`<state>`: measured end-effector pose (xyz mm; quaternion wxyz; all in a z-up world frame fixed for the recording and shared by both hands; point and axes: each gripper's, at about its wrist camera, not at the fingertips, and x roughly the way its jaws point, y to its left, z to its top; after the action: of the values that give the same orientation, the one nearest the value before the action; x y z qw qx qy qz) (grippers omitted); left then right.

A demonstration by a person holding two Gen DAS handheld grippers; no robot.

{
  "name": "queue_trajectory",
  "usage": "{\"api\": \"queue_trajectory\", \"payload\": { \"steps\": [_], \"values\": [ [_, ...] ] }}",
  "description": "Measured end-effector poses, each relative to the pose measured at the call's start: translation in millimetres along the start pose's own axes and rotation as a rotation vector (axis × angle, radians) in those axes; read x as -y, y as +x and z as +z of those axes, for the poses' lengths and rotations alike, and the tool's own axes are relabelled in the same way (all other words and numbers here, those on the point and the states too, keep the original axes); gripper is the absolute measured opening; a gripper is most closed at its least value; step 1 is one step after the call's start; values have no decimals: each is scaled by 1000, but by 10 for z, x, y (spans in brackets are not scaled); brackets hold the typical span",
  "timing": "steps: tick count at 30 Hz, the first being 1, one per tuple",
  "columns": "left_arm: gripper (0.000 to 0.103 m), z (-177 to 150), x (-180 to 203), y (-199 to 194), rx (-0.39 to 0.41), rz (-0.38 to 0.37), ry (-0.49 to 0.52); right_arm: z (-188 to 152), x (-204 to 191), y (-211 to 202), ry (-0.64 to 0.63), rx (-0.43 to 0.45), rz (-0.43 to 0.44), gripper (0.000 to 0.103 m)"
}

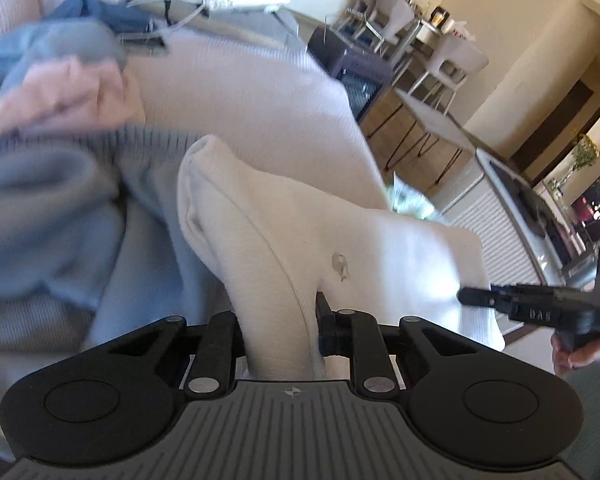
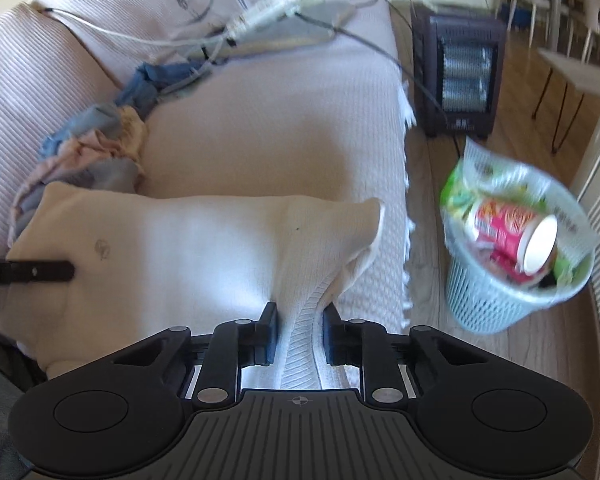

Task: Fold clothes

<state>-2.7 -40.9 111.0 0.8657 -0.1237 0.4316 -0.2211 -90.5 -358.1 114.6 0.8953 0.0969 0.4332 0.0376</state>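
Both claws grip one white garment lifted above the sofa: left claw and right claw each pinch an edge. No fold yet; crumpled clothes wait at upper left.

One white garment, two grippers, one heap of blue and pink clothes, one waste basket at right, one heater upper right, one sofa.
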Motion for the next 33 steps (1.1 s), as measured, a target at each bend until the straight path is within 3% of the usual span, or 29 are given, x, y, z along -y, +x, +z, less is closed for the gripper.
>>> {"api": "queue_trajectory", "payload": {
  "steps": [5, 13, 22, 33],
  "values": [
    [17, 547, 104, -7, 64, -2, 22, 317, -50, -132, -29, 93, -15, 22],
    [17, 1484, -32, 162, 105, 52, 20, 1211, -183, 46, -46, 176, -30, 22],
    [17, 2268, -431, 760, 63, 142, -1, 2140, -361, 812, -114, 123, -53, 22],
    [17, 2558, -864, 1666, -27, 164, -16, 2555, -83, 1775, -103, 19, -95, 22]
  ]
}}
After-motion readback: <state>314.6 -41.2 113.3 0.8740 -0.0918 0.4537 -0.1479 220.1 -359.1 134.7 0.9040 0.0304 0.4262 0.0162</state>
